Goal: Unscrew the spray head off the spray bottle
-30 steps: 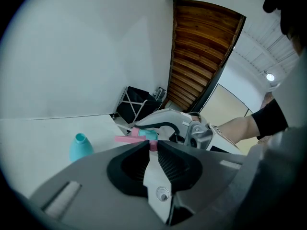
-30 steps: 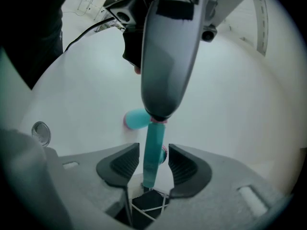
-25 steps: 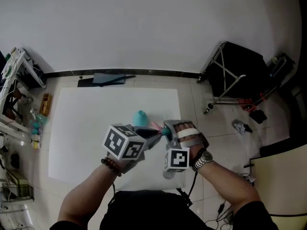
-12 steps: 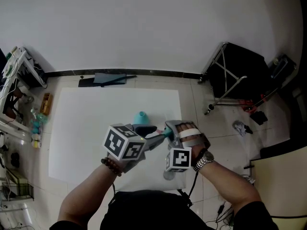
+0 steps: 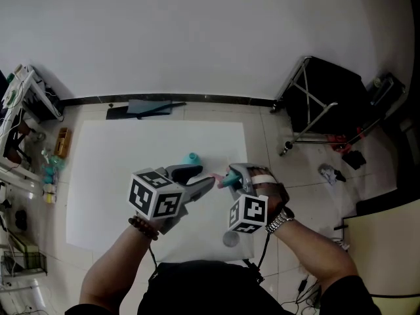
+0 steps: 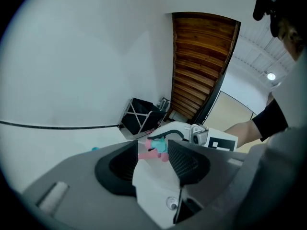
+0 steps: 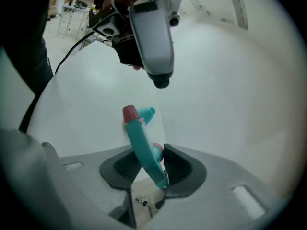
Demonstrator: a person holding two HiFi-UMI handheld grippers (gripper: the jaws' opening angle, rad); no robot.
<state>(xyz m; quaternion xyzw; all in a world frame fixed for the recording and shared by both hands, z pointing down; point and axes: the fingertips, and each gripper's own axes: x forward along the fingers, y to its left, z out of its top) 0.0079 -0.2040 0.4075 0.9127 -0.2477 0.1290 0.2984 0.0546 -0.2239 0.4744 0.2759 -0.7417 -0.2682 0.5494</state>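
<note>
Right gripper [image 7: 148, 153]: pinching the teal spray head [image 7: 138, 137], above the white sheet [image 5: 118, 163].
Left gripper [image 6: 152, 146]: jaws just spread; pink part [image 6: 149, 154] at tips, unpressed.
Risk: head pivoting out of one narrow pinch, dropping.

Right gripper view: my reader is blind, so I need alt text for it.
The right tongs are clamped on a teal spray head with a pink cap, which sticks up out of them against a plain white background.

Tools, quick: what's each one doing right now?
Left tool: open, jaws just opened wider, gripping nothing.
Right tool: closed on the teal-and-pink plastic spray head.
</note>
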